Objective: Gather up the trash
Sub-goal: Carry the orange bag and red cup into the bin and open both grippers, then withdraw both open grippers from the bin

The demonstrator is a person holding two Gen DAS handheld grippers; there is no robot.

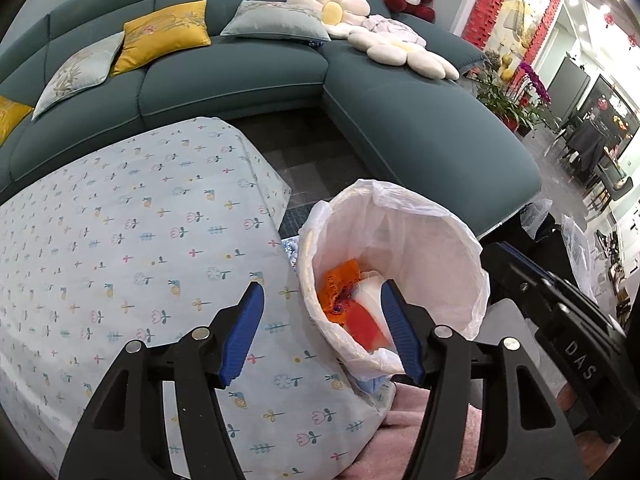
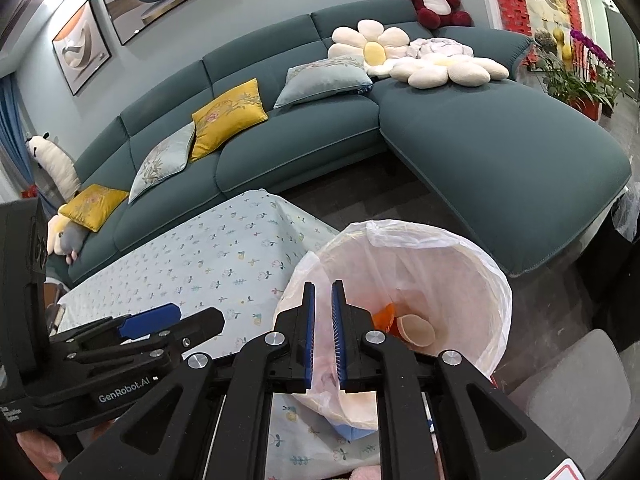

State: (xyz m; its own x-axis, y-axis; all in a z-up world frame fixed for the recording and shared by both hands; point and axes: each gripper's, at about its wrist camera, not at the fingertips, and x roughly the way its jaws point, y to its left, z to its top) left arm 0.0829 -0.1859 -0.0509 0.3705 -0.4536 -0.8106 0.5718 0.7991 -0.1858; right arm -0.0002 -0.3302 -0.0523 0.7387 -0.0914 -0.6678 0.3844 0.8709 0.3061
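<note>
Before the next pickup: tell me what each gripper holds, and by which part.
Nothing is held. The left gripper is open and empty above the lined bin; the right gripper has a narrow empty gap.

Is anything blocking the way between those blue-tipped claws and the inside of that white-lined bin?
Nothing visible does. The bin stands open, no lid on it, its bag folded back over the rim. The left gripper and right gripper both hang by its near edge, empty. Orange trash already lies at the bottom.
</note>
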